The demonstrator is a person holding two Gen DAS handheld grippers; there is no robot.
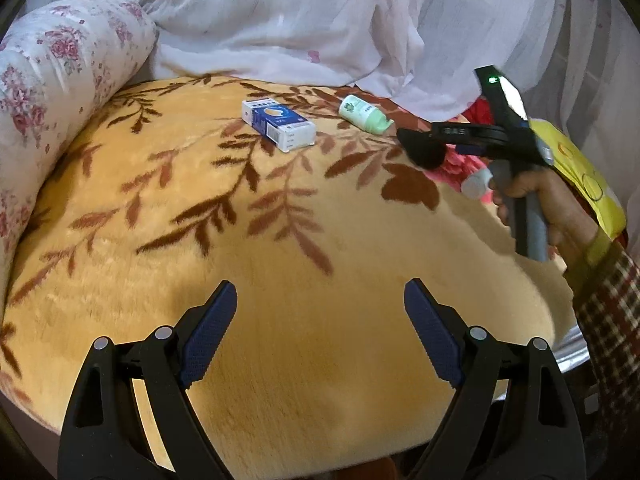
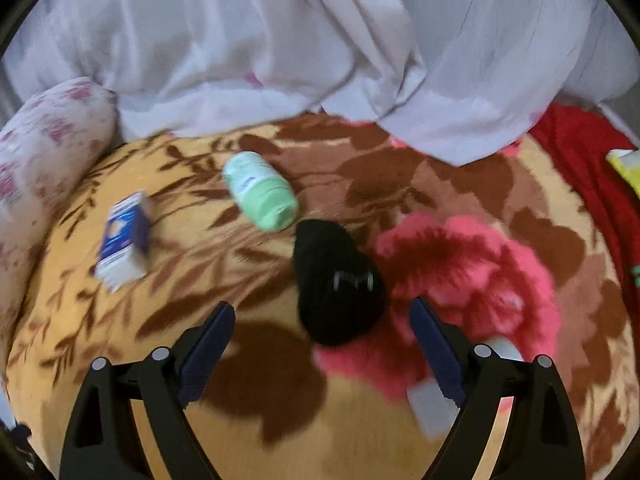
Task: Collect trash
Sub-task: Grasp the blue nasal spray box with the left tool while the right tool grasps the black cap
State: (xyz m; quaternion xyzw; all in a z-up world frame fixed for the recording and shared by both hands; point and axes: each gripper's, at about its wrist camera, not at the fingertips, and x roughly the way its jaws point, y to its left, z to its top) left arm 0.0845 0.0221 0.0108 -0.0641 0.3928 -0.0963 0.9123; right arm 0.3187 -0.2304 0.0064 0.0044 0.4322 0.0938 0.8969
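Observation:
A blue and white carton [image 1: 279, 124] lies on the yellow leaf-patterned blanket [image 1: 280, 248], also in the right wrist view [image 2: 125, 240]. A white bottle with a green cap [image 1: 366, 114] lies to its right, and shows in the right wrist view [image 2: 261, 190]. A black cloth item [image 2: 336, 280] lies just ahead of my open, empty right gripper [image 2: 322, 344]. A white cylindrical object [image 2: 430, 400] lies under its right finger. My left gripper [image 1: 320, 328] is open and empty, well short of the carton. The right gripper's body [image 1: 516, 152] shows in the left wrist view.
A floral bolster [image 1: 48, 112] lines the left edge. White sheer fabric [image 1: 320, 20] hangs behind the blanket. A red cloth [image 2: 580, 160] and a yellow bag [image 1: 580, 172] lie at the right. A metal basin rim [image 1: 572, 348] sits at the right edge.

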